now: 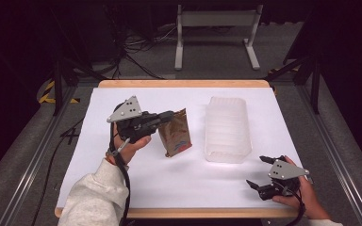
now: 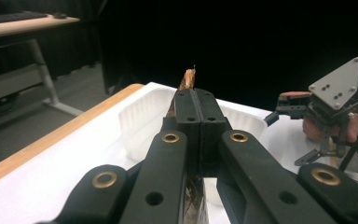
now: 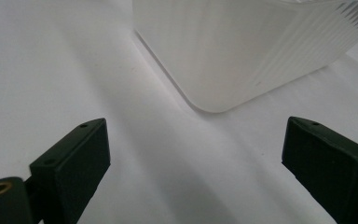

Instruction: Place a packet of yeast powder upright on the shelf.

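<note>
A brown foil pouch (image 1: 176, 133) with a red and blue label stands upright near the middle of the white table, its base touching the sheet. My left gripper (image 1: 168, 114) is shut on the pouch's top left edge. In the left gripper view the jaws press together and the pouch's thin top edge (image 2: 189, 77) sticks up past them. A translucent white plastic bin (image 1: 227, 128) stands just right of the pouch. My right gripper (image 1: 259, 172) rests open near the table's front right, by the bin's near corner (image 3: 214, 100), with nothing between its jaws.
The white sheet (image 1: 136, 179) covers a wooden tabletop (image 1: 184, 83). A white desk frame (image 1: 217, 33) and cables lie on the floor beyond the far edge. Dark stands flank the table. The right hand's gripper (image 2: 331, 109) appears far off in the left gripper view.
</note>
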Available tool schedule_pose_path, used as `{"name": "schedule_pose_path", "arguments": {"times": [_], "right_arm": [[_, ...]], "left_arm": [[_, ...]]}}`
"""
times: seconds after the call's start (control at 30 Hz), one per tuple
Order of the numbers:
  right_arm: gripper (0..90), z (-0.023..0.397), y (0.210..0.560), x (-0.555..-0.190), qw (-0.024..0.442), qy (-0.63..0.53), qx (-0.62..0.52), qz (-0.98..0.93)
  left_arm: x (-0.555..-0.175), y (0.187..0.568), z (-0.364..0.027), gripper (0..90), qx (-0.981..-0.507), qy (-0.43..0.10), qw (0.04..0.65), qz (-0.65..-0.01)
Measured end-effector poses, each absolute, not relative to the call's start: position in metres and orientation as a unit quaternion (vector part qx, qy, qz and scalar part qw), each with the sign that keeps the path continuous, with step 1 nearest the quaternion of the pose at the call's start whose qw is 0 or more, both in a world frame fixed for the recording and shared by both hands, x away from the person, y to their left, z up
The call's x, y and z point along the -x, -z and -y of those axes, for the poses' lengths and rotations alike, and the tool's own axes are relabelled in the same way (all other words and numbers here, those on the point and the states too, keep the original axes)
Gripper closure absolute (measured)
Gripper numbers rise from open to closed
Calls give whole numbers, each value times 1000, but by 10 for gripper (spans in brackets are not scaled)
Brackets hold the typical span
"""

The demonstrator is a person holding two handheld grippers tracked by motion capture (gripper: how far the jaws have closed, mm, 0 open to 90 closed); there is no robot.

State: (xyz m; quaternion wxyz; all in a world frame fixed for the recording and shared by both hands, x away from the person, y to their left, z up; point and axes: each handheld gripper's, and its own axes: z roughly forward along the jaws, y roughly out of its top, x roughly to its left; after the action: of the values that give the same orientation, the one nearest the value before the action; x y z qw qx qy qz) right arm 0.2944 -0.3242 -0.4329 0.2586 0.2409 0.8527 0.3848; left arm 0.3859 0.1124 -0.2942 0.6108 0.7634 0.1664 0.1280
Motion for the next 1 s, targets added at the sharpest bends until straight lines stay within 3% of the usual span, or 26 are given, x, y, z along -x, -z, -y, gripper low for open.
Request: {"name": "schedule_pose_path", "arguments": {"times": [1.0], "right_arm": [[81,328,434,-294,260,-383,-246,-852]], "left_arm": [[-431,264,-35,899,-779,-94,613,-94]]}}
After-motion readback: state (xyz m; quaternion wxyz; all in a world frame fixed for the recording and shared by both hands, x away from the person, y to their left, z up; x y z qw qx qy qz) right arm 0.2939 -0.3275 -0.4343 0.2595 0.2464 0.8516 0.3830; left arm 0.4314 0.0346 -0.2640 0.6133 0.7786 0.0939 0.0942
